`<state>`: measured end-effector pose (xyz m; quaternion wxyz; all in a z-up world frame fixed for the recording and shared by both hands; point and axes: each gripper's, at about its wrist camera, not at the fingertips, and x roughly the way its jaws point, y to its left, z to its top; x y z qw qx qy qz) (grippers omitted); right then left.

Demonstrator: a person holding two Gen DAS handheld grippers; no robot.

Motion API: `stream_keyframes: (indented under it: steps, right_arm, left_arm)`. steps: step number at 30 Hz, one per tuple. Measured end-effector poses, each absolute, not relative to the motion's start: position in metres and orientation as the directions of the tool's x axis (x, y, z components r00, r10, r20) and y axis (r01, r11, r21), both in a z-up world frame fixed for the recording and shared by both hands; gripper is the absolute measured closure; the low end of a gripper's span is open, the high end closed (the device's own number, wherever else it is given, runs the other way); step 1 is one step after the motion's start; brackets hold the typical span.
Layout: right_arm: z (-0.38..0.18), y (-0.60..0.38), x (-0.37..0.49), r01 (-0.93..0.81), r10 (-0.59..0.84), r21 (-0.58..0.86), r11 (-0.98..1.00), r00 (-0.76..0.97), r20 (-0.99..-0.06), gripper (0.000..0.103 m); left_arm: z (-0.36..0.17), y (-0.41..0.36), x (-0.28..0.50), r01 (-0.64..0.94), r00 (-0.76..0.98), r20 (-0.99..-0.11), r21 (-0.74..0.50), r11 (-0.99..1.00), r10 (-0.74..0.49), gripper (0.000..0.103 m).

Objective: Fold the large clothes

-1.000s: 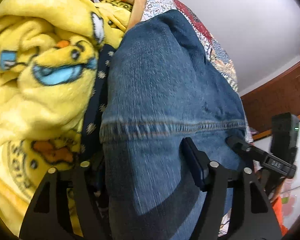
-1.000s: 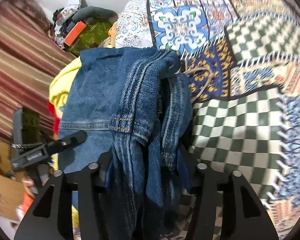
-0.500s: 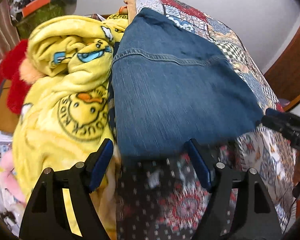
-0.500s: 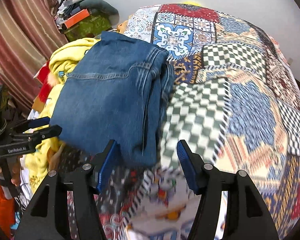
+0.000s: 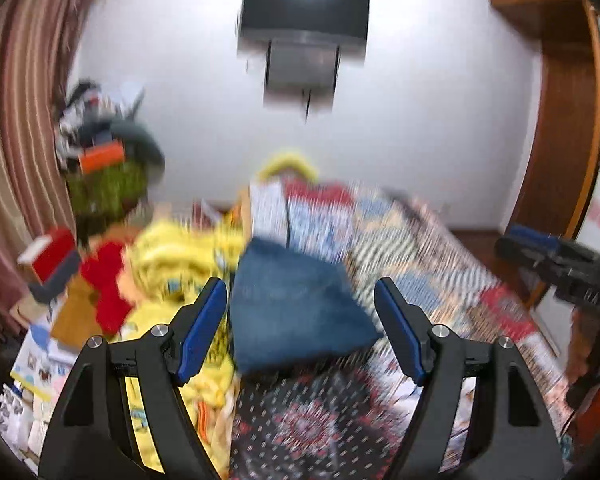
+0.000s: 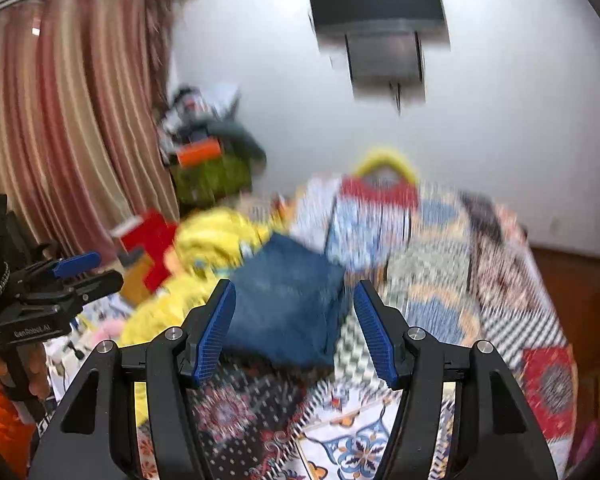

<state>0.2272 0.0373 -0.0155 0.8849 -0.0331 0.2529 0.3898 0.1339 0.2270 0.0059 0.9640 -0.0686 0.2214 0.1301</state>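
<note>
Now between garments, by the look of it. Folded jeans (image 5: 296, 304) lying as a compact blue packet at frame centre on the patchwork bedspread (image 5: 440, 280), just beside the yellow duck blanket (image 5: 168, 264) at left. Same layout in the right wrist view: jeans (image 6: 288, 308) centre, blanket (image 6: 216, 240) to their left.

Left gripper (image 5: 300, 332) empty, fingers spread wide after a recent widening, nothing between the blue pads (image 5: 204, 328); jeans visible through the gap only, well beyond. Right gripper (image 6: 294, 326) likewise empty, fingers apart at a moderate gap, clear of the denim. Heavy motion blur in both views; fine detail unreadable.

Judgement: fold on the jeans complete, stack released. Next move calls for locating another large item. None identifiable for certain; the yellow blanket is the only obvious candidate. Then lowering both grippers to two corners or an edge and pinching.
</note>
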Motion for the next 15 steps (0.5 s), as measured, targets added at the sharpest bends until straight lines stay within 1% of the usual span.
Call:
stream_keyframes:
  steps: [5, 9, 12, 13, 14, 15]
  right_arm:
    - [0.021, 0.020, 0.172, -0.734, 0.722, 0.097, 0.672, 0.620, -0.306, 0.045]
    - [0.033, 0.010, 0.137, -0.744, 0.744, 0.094, 0.662, 0.636, -0.206, 0.045]
    - [0.034, 0.007, 0.122, -0.735, 0.738, 0.089, 0.672, 0.654, -0.167, 0.043]
    - [0.034, 0.005, 0.119, -0.732, 0.734, 0.086, 0.676, 0.659, -0.162, 0.039]
    - [0.033, 0.005, 0.116, -0.727, 0.729, 0.085, 0.682, 0.666, -0.155, 0.034]
    - [0.031, 0.006, 0.118, -0.719, 0.722, 0.085, 0.689, 0.674, -0.154, 0.030]
  left_arm:
    - [0.049, 0.188, 0.081, -0.285, 0.930, -0.255, -0.037, 0.958, 0.266, 0.028]
    - [0.059, 0.163, 0.052, -0.313, 0.938, -0.159, -0.012, 0.950, 0.307, 0.028]
    - [0.058, 0.154, 0.038, -0.326, 0.939, -0.123, -0.014, 0.945, 0.322, 0.028]
    - [0.057, 0.152, 0.034, -0.334, 0.937, -0.115, -0.018, 0.942, 0.330, 0.026]
    - [0.056, 0.151, 0.033, -0.339, 0.936, -0.113, -0.022, 0.941, 0.335, 0.018]
    - [0.055, 0.150, 0.032, -0.347, 0.933, -0.110, -0.029, 0.937, 0.342, 0.013]
